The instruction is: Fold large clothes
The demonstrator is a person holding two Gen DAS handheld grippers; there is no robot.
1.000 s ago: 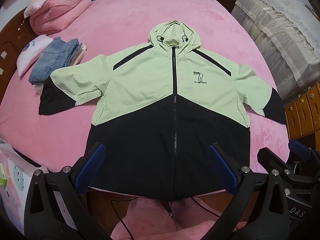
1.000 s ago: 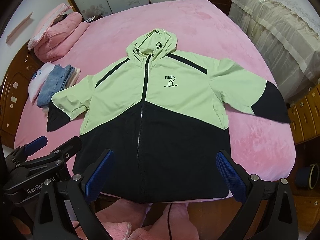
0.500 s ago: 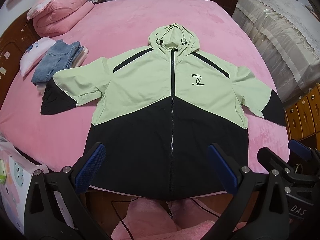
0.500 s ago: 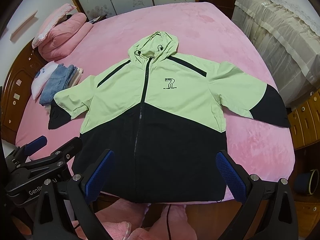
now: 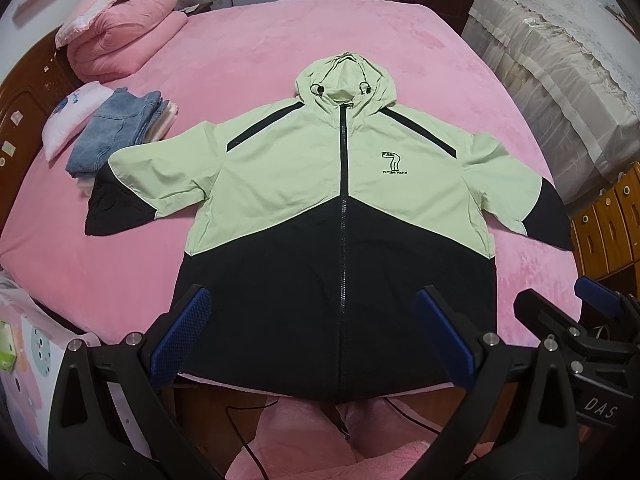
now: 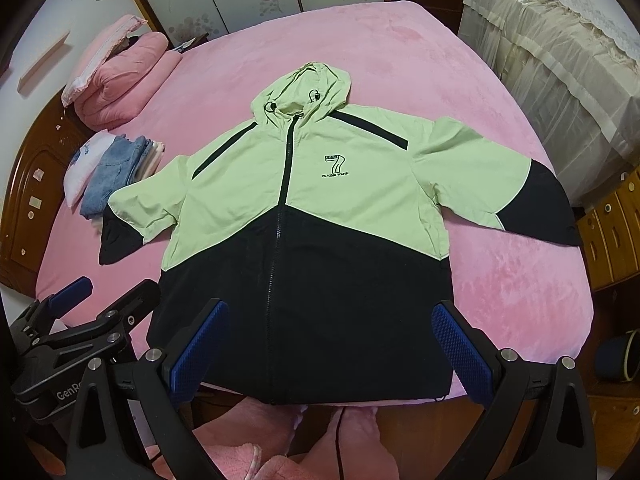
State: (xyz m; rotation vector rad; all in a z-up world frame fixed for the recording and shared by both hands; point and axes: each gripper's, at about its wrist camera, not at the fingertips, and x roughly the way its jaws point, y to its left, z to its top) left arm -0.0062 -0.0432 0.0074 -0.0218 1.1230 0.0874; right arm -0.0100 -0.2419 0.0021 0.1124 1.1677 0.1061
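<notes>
Both hand-held grippers, left (image 5: pixel 312 336) and right (image 6: pixel 330 344), gape empty above the jacket (image 5: pixel 340 216) hem at the bed (image 5: pixel 248 48) edge.

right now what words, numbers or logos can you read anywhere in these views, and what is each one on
"7": big outlined numeral on the chest of the pale green and black hooded zip jacket.
"FLYING YOUTH": small black print right under that numeral.
"DAS": white letters on the black body of the right claw.
"GenRo", cut off: white letters on the black body of the left claw.
Small bar above the 7: too small to read.
</notes>
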